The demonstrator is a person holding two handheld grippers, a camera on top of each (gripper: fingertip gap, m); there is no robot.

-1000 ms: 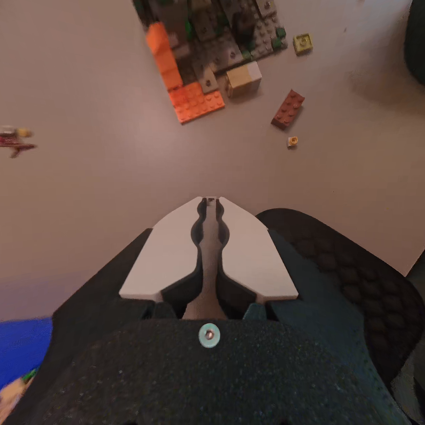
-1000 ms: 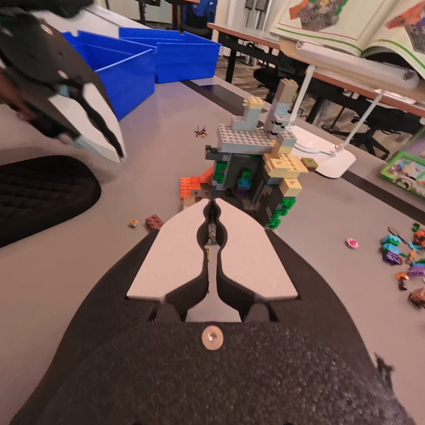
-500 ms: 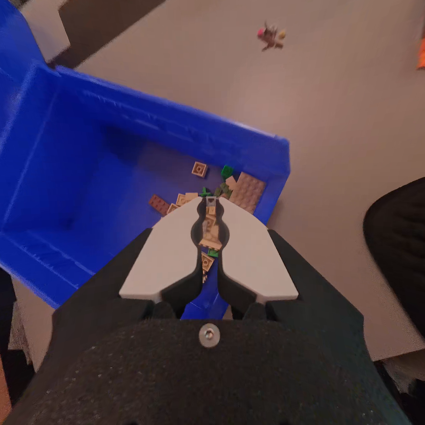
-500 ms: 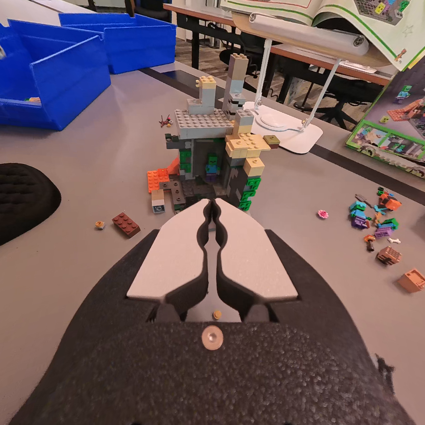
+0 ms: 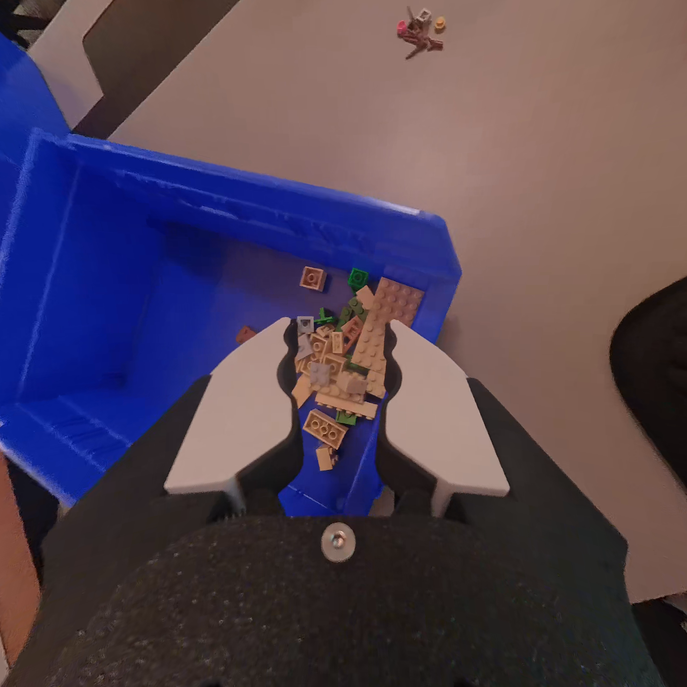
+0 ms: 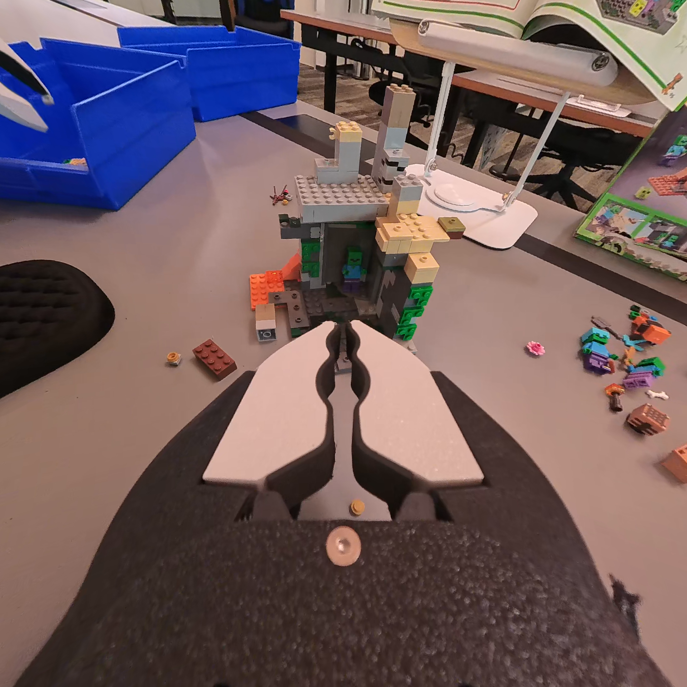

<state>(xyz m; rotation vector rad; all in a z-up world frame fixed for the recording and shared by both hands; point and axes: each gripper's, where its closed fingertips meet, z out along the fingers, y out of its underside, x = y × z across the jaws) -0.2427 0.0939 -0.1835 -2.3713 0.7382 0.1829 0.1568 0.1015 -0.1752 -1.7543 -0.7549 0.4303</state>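
My left gripper (image 5: 340, 323) is open above the near right corner of a blue bin (image 5: 111, 297). Below it lies a pile of tan, green and grey bricks (image 5: 342, 364). A small grey piece (image 5: 305, 324) sits right by the left fingertip; I cannot tell whether it touches it. My right gripper (image 6: 342, 326) is shut and empty, low over the grey table, just in front of a brick building (image 6: 357, 241) with a grey roof, tan blocks and a green figure inside. The left gripper also shows in the right wrist view (image 6: 22, 100), over the bin (image 6: 111, 122).
A brown brick (image 6: 214, 359) and a small tan stud (image 6: 173, 357) lie left of the right gripper. A black mat (image 6: 44, 316) is at the left. Loose coloured pieces (image 6: 624, 357) are at the right. A white lamp base (image 6: 472, 208) and a green box (image 6: 639, 223) stand behind. My hands' fingertips stand some 40 cm from each other. The brick building (image 6: 357, 241) is about 12 cm from my right fingertips.
My left gripper swung from above the building to above the blue bin, then opened; the small grey piece is no longer pinched. My right gripper drew back a little and stayed shut.
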